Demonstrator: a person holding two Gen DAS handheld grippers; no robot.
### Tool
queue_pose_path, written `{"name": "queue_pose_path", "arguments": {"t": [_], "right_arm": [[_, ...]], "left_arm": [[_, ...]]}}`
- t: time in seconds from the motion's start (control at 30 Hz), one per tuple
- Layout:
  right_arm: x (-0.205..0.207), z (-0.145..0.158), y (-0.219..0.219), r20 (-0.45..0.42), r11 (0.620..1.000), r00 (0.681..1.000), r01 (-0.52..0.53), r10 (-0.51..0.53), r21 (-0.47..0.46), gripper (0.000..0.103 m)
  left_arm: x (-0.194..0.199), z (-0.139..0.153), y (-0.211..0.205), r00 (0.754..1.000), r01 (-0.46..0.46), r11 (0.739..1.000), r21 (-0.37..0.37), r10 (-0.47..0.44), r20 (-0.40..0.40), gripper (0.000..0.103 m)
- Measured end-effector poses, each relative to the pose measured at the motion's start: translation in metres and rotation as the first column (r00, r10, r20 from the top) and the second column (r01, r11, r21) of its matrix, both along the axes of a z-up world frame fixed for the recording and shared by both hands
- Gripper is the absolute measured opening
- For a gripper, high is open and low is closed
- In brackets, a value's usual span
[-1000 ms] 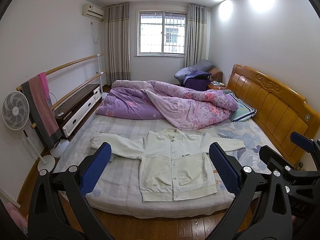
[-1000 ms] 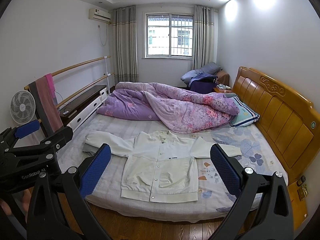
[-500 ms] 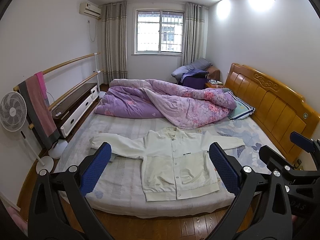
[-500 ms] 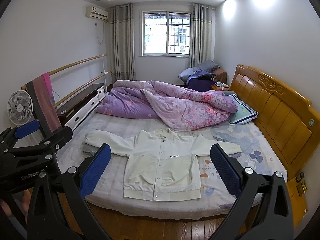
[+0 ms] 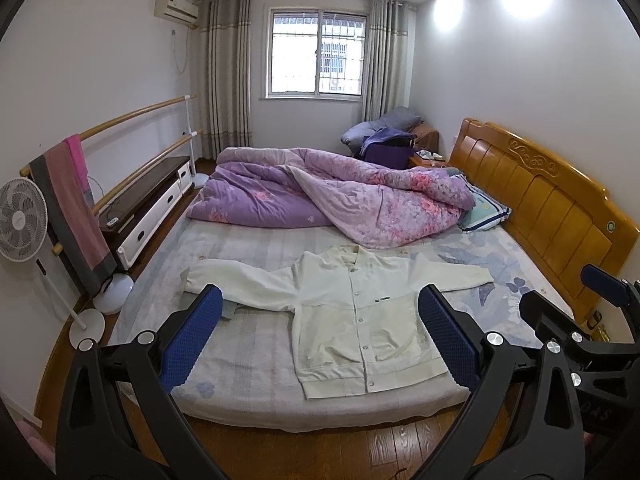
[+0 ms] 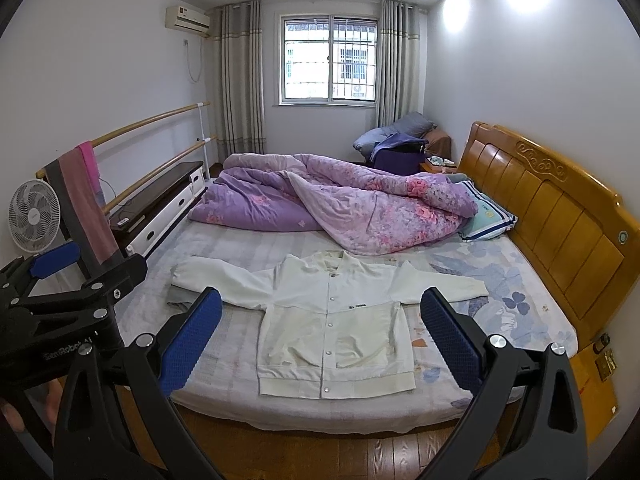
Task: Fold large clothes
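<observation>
I am holding both claws up short of the bed (image 5: 248, 396), above the wood floor (image 6: 360, 456) at its near edge. My left claw (image 5: 320, 340) is standing with its blue pads (image 5: 192, 340) wide apart, gripping nothing, and my right claw (image 6: 322, 340) is likewise spread wide and carrying nothing. The jacket (image 5: 352, 312) is lying flat on the near half of the bed, front up, buttoned down the middle, collar pointing away from me toward the quilt (image 5: 340, 200) and hem toward the near edge. Both sleeves are stretching out sideways: one is reaching toward the side with the fan (image 5: 20, 220), the other toward the headboard (image 5: 552, 204). From the right wrist view the jacket (image 6: 332, 320) is sitting between the two pads, well apart from them. A grey piece of cloth (image 6: 180, 298) is showing from under the end of the fan-side sleeve; I cannot tell what it is. The purple quilt is bunching across the far half of the bed, its near fold lying just beyond the collar, and a striped pillow (image 6: 486, 216) is resting beside it against the headboard. In the right wrist view my left claw's body is showing at the left edge, and in the left wrist view the right claw's body is showing at the right edge.
</observation>
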State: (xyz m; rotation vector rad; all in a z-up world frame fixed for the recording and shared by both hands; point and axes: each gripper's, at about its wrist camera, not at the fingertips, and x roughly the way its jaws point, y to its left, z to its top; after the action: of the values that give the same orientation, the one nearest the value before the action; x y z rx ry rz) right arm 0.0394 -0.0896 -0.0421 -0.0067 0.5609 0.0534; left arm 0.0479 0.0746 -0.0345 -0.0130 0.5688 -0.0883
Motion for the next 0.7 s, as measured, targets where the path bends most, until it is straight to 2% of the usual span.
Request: {"name": "queue_pose_path", "arguments": {"t": [0.2,0.4,0.5,0.7], "right_arm": [[0.028,-0.01,0.008,-0.033,1.0,0.999,-0.021,0.021,-0.006,0.096],[0.072,-0.025,0.005,-0.07,0.999,0.996,-0.049,0.049,0.014,0.096],[0.104,-0.034,0.001,-0.094,0.997,0.993,-0.071,0.073,0.025,0.096],[0.185,-0.048,-0.02,-0.123,0.993,0.985,-0.117,0.12,0.03,0.096]], "left_arm": [[0.025,-0.007,0.009,0.999,-0.026,1.0,-0.009,0.025,-0.02,0.098],[0.065,-0.02,0.011,0.996,-0.061,0.998,0.008,0.061,-0.061,0.098],[0.092,-0.028,0.006,0.993,-0.082,0.996,0.022,0.084,-0.081,0.098],[0.17,-0.043,-0.013,0.983,-0.134,0.99,0.041,0.138,-0.117,0.098]]}}
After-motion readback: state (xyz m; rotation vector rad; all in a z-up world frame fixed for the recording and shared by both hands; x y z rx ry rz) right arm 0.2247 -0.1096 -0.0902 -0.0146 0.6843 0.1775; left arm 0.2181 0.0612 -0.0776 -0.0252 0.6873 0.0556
